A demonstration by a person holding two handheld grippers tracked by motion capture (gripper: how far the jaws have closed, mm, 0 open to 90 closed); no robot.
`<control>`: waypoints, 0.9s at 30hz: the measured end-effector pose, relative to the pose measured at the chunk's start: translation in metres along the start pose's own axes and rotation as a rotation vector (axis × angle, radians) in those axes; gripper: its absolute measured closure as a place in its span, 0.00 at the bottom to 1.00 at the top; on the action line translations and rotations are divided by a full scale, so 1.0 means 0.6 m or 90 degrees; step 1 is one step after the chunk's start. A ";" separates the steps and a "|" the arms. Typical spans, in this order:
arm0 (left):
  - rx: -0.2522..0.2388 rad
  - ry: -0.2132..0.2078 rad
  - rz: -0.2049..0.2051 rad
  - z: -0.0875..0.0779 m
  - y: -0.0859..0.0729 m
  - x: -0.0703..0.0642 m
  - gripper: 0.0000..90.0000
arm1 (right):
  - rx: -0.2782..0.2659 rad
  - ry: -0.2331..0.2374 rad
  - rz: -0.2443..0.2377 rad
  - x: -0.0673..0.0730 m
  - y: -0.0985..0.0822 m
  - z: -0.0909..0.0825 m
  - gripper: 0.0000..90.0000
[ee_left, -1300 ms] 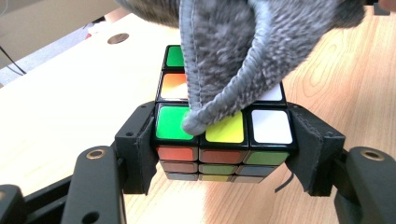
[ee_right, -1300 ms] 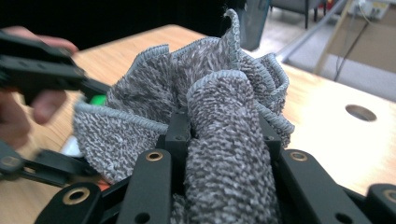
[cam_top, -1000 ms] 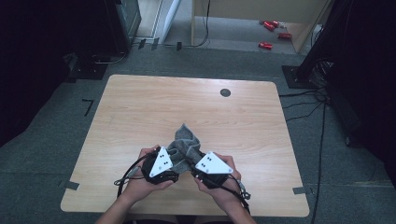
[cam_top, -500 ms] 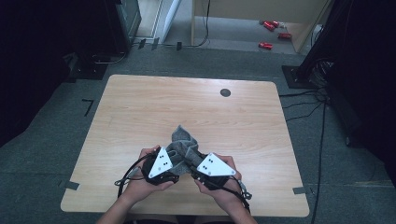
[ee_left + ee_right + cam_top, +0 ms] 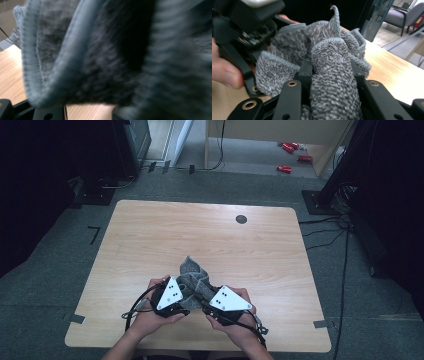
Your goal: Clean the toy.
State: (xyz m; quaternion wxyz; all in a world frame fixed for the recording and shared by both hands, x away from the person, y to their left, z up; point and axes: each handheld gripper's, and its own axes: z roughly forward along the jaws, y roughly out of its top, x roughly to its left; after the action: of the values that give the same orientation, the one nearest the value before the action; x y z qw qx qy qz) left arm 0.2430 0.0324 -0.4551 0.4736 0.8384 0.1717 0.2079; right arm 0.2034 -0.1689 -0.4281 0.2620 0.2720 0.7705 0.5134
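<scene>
Little has moved since the earlier frames: both hands sit in the same spot at the near edge, and the grey cloth's far tip has only sagged a bit lower and flatter.

High view: left gripper [image 5: 181,296] and right gripper [image 5: 206,301] face each other w/ the cloth [image 5: 192,276] bunched between them, its loose end poking away toward the far side. Long axis runs roughly near-to-far, slightly leftward. Both hands are about equally close to it; each has an end in its jaws. Table [image 5: 150,235] is bare wood across the far half and both sides, so plenty of room to spread outward or push fwd. Near edge is tight under the forearms, little room to pull back. Dark round grommet [image 5: 241,219] sits far right, well apart.

Left gripper view: cloth [image 5: 105,57] pressed right up to the lens, ribbed hem at left, blurry. Jaws mostly hidden; they're clamped fully down on the fabric, a thin fold.

Right gripper view: right gripper [image 5: 332,75] jaws narrow, pinching a thick rolled fold of cloth [image 5: 332,97] that stands up between the pads. Left gripper's body is just beyond at upper left, touching the same bundle.

Next move, I'd judge, turns on pulling the two grips apart left-right to open the cloth; slack lies on the far side
</scene>
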 end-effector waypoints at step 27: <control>-0.004 -0.002 -0.009 -0.002 -0.002 0.006 0.39 | 0.021 -0.132 0.016 -0.034 -0.002 -0.018 0.72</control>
State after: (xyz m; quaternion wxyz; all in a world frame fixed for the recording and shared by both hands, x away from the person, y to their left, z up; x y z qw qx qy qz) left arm 0.2454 0.0355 -0.4547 0.4779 0.8361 0.1762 0.2034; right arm 0.2102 -0.1904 -0.4231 0.3292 0.3376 0.7442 0.4731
